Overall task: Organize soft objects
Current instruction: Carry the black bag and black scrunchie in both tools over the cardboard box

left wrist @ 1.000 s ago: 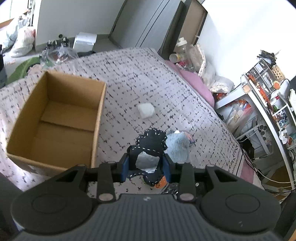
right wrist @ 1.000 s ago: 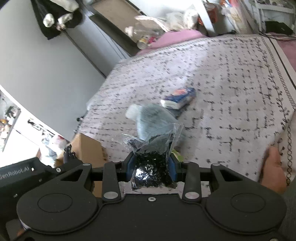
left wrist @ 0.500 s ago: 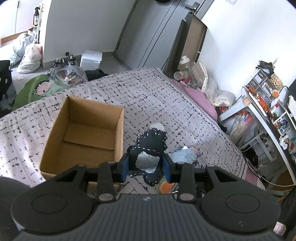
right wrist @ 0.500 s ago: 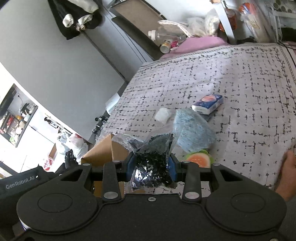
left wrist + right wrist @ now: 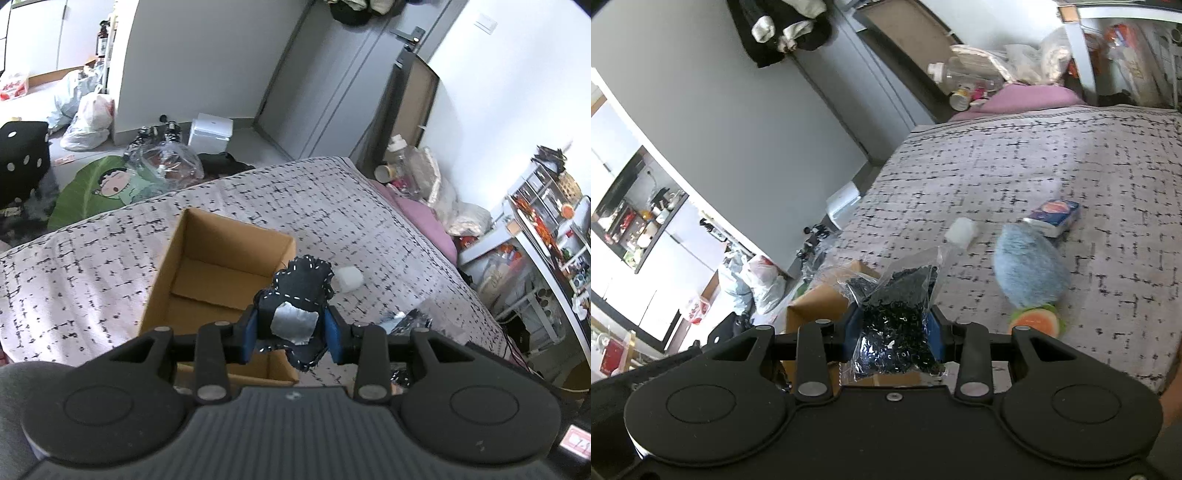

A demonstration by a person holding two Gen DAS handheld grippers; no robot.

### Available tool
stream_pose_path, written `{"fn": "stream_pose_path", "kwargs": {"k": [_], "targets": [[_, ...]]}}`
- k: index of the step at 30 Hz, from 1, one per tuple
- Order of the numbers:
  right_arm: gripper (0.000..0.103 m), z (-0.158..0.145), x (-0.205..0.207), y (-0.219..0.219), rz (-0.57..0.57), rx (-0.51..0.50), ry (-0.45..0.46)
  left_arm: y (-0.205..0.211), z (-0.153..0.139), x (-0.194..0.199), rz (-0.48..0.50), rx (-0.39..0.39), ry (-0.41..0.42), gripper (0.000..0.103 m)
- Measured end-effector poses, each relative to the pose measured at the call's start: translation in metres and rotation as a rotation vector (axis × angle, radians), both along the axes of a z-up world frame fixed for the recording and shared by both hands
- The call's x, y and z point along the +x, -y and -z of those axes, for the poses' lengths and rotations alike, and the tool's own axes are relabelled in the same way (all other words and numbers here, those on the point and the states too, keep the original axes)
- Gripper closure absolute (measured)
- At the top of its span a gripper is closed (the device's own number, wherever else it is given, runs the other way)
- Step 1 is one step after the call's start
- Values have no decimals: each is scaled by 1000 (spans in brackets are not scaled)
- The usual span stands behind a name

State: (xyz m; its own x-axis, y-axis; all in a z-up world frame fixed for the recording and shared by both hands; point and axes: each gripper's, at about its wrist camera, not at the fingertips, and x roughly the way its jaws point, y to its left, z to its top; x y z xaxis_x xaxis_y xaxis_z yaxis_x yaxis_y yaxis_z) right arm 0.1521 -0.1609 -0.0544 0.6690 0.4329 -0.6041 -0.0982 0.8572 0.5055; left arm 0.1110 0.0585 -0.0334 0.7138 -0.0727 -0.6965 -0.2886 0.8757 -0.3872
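While the left gripper [image 5: 291, 334] is clamping its jaws on a black stitched pouch [image 5: 297, 308] above the cardboard box [image 5: 192, 280], the right gripper [image 5: 895, 341] is pinching a clear bag of black beads [image 5: 895, 325] over the bed [image 5: 1015, 166].

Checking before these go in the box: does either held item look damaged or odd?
The black stitched plush in the left gripper has a grey patch on it, perhaps wear. The clear bag of black beads in the right gripper looks intact; no spill.

The left gripper [image 5: 291, 335] tilts downward, its blue pads pressed against both sides of a dark blue stitched felt toy with a grey patch [image 5: 295, 314]. The right gripper [image 5: 894, 338] also angles down, clamped on a clear plastic bag of small black pieces [image 5: 897, 325].
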Motion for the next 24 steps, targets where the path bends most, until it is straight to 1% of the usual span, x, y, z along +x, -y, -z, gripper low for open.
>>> {"fn": "stream_pose_path", "kwargs": {"k": [10,20,24], "targets": [[66,-5,4,-36,-73,-19,13,-31,12,-1,-62,-5,-22,66],[66,7,13,-65,-134,-44,-16,-57,34,2,-112,-7,-78,65],[66,13,14,-77,-159,-59,-34,-63,43,5,-119,-25,-89,65]]}}
